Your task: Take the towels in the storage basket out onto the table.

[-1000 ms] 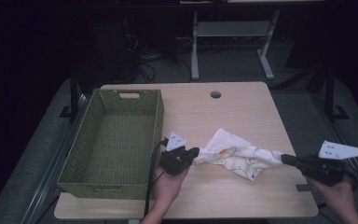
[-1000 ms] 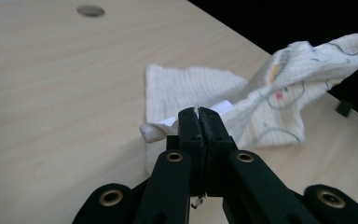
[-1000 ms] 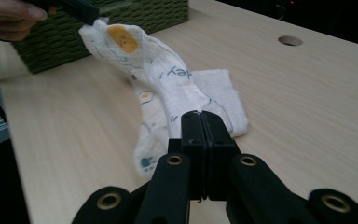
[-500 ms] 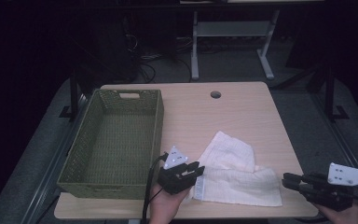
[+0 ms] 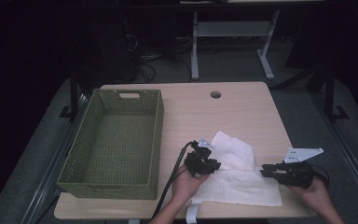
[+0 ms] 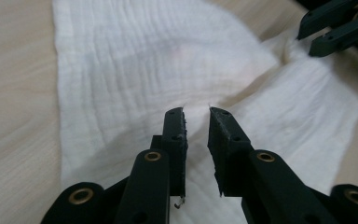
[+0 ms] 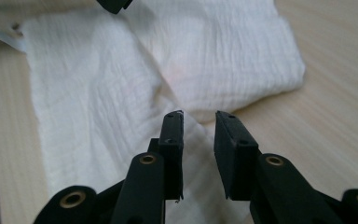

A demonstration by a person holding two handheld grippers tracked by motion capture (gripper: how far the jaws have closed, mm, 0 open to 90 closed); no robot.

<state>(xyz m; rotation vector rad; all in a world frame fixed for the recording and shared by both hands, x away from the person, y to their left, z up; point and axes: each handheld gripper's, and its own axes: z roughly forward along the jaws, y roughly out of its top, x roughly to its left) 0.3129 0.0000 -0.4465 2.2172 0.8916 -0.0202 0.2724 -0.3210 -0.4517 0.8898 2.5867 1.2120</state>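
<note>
A white muslin cloth (image 5: 242, 184) lies spread on the near right part of the table, with a folded flap reaching back toward the middle. At the cloth's left edge is my left gripper (image 5: 210, 166), low over the fabric. Its jaws have just been closing a little but stand apart, nothing between them (image 6: 196, 112); the cloth (image 6: 121, 70) lies beneath. My right gripper (image 5: 266, 171) sits at the cloth's right edge. Its jaws have just opened and are empty (image 7: 199, 116), above the cloth (image 7: 98, 93).
A green woven basket (image 5: 156, 140) stands empty on the left half of the wooden table (image 5: 242, 112). A cable hole (image 5: 216, 94) marks the far edge. A white strap (image 5: 192, 213) hangs over the near edge below the cloth.
The cloth, bunched between both shut grippers a second ago, was drawn toward the near edge and laid out flat. Both grippers have let go, and their jaws now stand apart.
</note>
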